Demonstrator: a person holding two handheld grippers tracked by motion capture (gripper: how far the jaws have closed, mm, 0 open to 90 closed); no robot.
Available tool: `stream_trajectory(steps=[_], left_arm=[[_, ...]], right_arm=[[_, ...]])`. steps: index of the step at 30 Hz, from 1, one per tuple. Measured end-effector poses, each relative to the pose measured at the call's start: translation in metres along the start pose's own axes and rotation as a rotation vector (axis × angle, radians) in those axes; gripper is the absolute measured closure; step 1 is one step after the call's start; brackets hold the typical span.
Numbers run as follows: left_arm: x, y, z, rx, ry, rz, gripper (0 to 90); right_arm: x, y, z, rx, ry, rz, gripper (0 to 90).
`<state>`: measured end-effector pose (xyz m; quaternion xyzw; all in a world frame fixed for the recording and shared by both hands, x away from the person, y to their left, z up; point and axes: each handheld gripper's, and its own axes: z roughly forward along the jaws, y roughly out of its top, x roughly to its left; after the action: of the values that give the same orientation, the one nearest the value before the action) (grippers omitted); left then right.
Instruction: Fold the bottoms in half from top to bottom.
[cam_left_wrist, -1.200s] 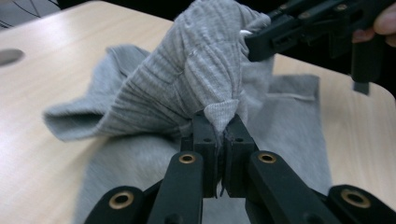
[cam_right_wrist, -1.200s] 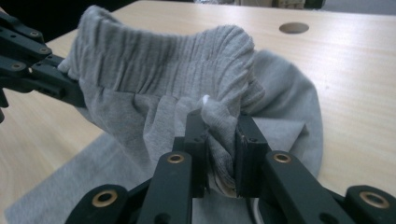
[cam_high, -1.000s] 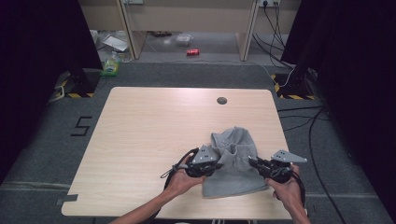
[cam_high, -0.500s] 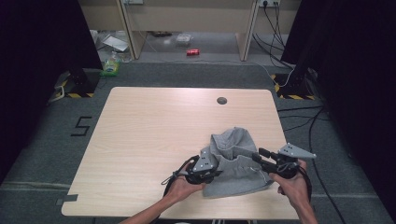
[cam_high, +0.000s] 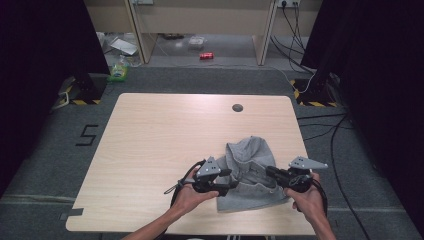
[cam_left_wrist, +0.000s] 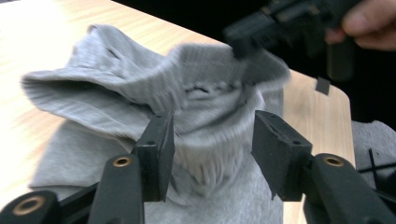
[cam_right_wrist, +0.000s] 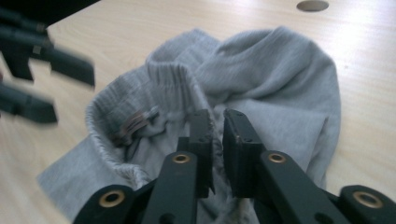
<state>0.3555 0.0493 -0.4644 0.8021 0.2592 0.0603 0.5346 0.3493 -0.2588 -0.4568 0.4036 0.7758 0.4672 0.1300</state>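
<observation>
A crumpled grey garment (cam_high: 250, 157) with a ribbed waistband (cam_right_wrist: 168, 77) lies near the front right of the wooden table (cam_high: 160, 135). My left gripper (cam_high: 233, 181) is at its left edge. Its jaws have just been opening and now stand open, with loose cloth (cam_left_wrist: 212, 140) between the pads, unpressed. My right gripper (cam_high: 270, 173) is at the garment's right side. Its jaws have just been closing and pinch a fold of the cloth (cam_right_wrist: 215, 140). In the left gripper view, the right gripper (cam_left_wrist: 280, 23) lifts the waistband.
A round cable hole (cam_high: 237, 107) sits near the table's far edge. The table's front edge runs just under both hands. On the floor beyond lie a red can (cam_high: 206, 55), a green packet (cam_high: 118, 73) and cables (cam_high: 320, 130).
The right gripper drew out to the right, then came back in against the garment. The left gripper has kept almost still at the garment's left edge. The garment's heap has shifted.
</observation>
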Motion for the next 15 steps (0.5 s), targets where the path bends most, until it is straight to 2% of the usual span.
stream_trajectory(steps=[7, 9, 11, 15], left_arm=[[0.016, -0.007, 0.010, 0.043, 0.083, -0.063, 44.5], [0.018, -0.009, 0.014, 0.042, 0.088, -0.081, 43.4], [0.017, -0.009, 0.017, 0.052, 0.084, -0.082, 42.8], [0.013, -0.009, 0.020, 0.063, 0.084, -0.074, 41.4]], right_arm=[[0.013, -0.019, -0.007, 0.054, 0.011, -0.024, 84.5], [0.015, -0.023, -0.007, 0.064, 0.016, -0.025, 84.4], [0.016, -0.023, -0.007, 0.070, 0.014, -0.033, 83.6], [0.016, -0.008, -0.007, 0.039, 0.002, -0.028, 70.8]])
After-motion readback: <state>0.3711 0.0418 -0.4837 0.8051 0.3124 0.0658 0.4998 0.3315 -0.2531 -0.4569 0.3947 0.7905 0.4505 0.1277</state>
